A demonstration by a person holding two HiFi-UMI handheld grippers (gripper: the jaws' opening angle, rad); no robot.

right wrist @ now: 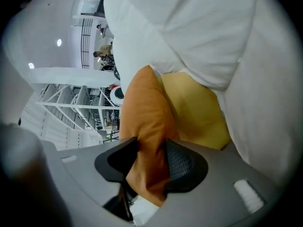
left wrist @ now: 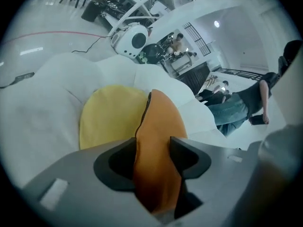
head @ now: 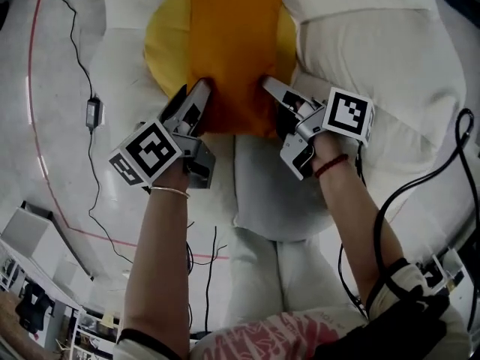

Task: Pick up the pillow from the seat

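An orange pillow [head: 236, 51] is seen as a long, plain rectangle of deep orange cloth with no pattern. It is laid over a round yellow cushion [head: 166, 40], which is set in the hollow of a white padded seat [head: 390, 58]. The pillow's far end is cut off by the top edge of the head view. Its near edge is held at both corners. Whether it is lifted clear of the yellow cushion cannot be told.

The near left corner is gripped by the left gripper [head: 196, 96]. In the left gripper view the orange cloth is squeezed between the two dark pads and is touched by both. Above the pads the pillow bulges into a plump, rounded shape. A dark seam line is seen running along its left edge, and the yellow cushion is shown just beside it on that side.

The near right corner is gripped by the right gripper [head: 274, 90]. In the right gripper view the cloth is pinched and creased between the pads, and a fold is left hanging below them. There the pillow is seen rising against the yellow cushion and the white padding.

The fabric looks soft and matte, and it is darker in the shade near the jaws. A pale grey cushion [head: 270, 193] is seen below the pillow's near edge, between the person's forearms. A black cable [head: 90, 111] and a curved red line [head: 34, 88] are seen on the floor [head: 45, 21] at the left.
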